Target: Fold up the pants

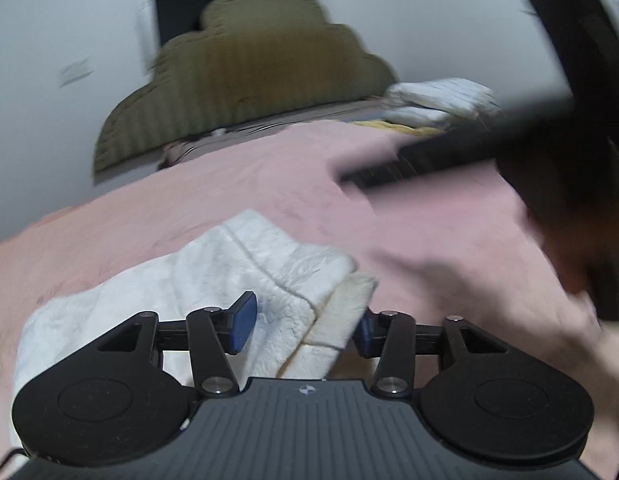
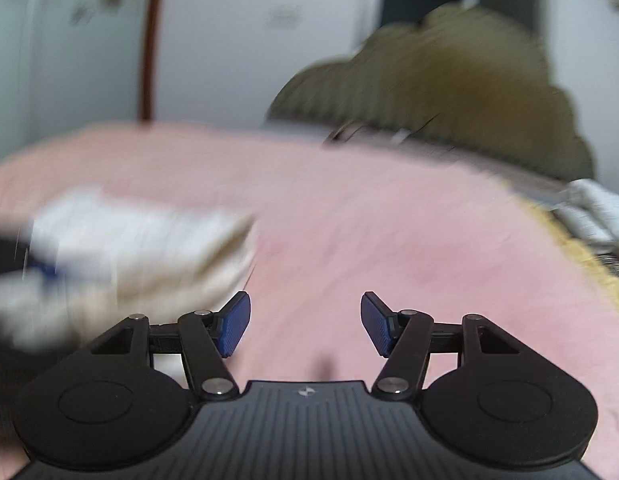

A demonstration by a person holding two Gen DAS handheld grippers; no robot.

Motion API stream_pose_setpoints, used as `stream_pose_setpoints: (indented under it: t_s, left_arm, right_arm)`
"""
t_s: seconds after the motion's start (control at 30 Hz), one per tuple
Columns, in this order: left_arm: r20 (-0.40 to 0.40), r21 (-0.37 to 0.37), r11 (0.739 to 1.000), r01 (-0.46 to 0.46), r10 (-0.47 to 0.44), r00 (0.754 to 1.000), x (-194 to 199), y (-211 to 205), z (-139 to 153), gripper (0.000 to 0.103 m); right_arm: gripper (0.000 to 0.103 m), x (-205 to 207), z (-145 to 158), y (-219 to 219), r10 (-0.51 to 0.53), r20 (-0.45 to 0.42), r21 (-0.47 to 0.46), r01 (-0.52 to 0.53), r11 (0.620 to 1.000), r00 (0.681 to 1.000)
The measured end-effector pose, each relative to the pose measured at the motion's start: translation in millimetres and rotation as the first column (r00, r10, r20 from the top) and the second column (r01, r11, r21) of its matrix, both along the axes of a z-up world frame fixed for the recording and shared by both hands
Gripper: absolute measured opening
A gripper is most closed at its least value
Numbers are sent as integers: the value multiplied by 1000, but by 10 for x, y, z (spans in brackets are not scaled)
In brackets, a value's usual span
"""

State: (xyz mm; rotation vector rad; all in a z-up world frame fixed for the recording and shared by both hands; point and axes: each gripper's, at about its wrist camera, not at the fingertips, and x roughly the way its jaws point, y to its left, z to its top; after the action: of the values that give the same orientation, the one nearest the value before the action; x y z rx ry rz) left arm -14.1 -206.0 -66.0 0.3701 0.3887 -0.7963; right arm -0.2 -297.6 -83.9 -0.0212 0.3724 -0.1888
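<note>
Left tongs (image 1: 303, 326) stand apart, low centre of frame; folded white pants (image 1: 213, 280) lie between the pads, not clamped. Right tongs (image 2: 305, 324) stand apart over bare pink bed (image 2: 389, 240), nothing between them. Pants (image 2: 141, 240) show blurred at left of right view. Olive headboard (image 1: 245, 76) in upper frame.

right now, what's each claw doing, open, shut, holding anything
Left claw: open; the folded white pants lie between its pads, not pinched.
Right claw: open, nothing in it, only the pink blanket beyond.
</note>
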Motion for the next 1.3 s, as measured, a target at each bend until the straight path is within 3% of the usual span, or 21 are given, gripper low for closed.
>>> stream_pose_setpoints:
  t_s: [0.1,0.17,0.27,0.37,0.43,0.5,0.57,0.7,0.8,0.87,0.9,0.97,1.07,1.17,1.23,1.3]
  left_arm:
    - [14,-13,998,68,-68,998,-127,150,35,57]
    - [8,-29,997,74,-74,997,-142,295,88,66]
    - [-22,-64,997,49,-50,998,-90,560,191,67]
    - [-46,-122,992,-17,12,999,21,845,326,68]
    - [-61,-174,981,-90,81,995,152,1007,398,72]
    - [-80,-206,959,-196,183,980,345,1128,435,75]
    - [-107,-183,941,-286,270,957,530,1174,387,75]
    - [-119,-46,946,-322,314,942,728,1110,122,75]
    - [-117,67,955,-288,294,949,735,998,-103,74]
    - [-65,69,955,-289,293,954,691,986,-144,74]
    - [-43,60,956,-286,289,956,678,992,-131,75]
    - [-24,20,954,-298,299,954,706,1037,-69,76]
    - [-66,-21,947,-321,319,945,737,1108,-29,78]
    - [-118,42,946,-322,325,938,775,1116,-141,78]
    - [-93,64,946,-317,322,942,704,1097,-222,78]
    - [-59,66,946,-317,321,945,626,1107,-211,78]
  right_arm:
    - [61,92,136,75,92,36,57,-94,994,995]
    - [62,228,83,182,195,-9,84,-193,978,981]
    - [62,435,-121,341,299,-108,125,-285,950,948]
    - [62,479,-380,372,298,-194,153,-271,950,935]
    - [72,436,-450,391,257,-204,127,-235,964,945]
    - [73,383,-436,412,221,-184,105,-204,973,958]
    - [73,283,-350,482,205,-146,66,-197,978,968]
    - [73,144,-202,530,283,-62,86,-277,957,957]
    - [73,207,-272,618,304,-121,42,-301,953,945]
    - [73,341,-402,605,256,-201,8,-260,966,945]
    - [73,325,-423,572,250,-195,28,-249,968,948]
    - [73,232,-360,509,256,-145,100,-244,965,956]
    - [73,163,-232,495,287,-73,161,-273,948,955]
    - [73,244,-272,551,327,-105,178,-306,935,939]
    - [72,309,-382,597,311,-170,140,-290,947,935]
    - [72,293,-451,626,293,-181,106,-278,955,939]
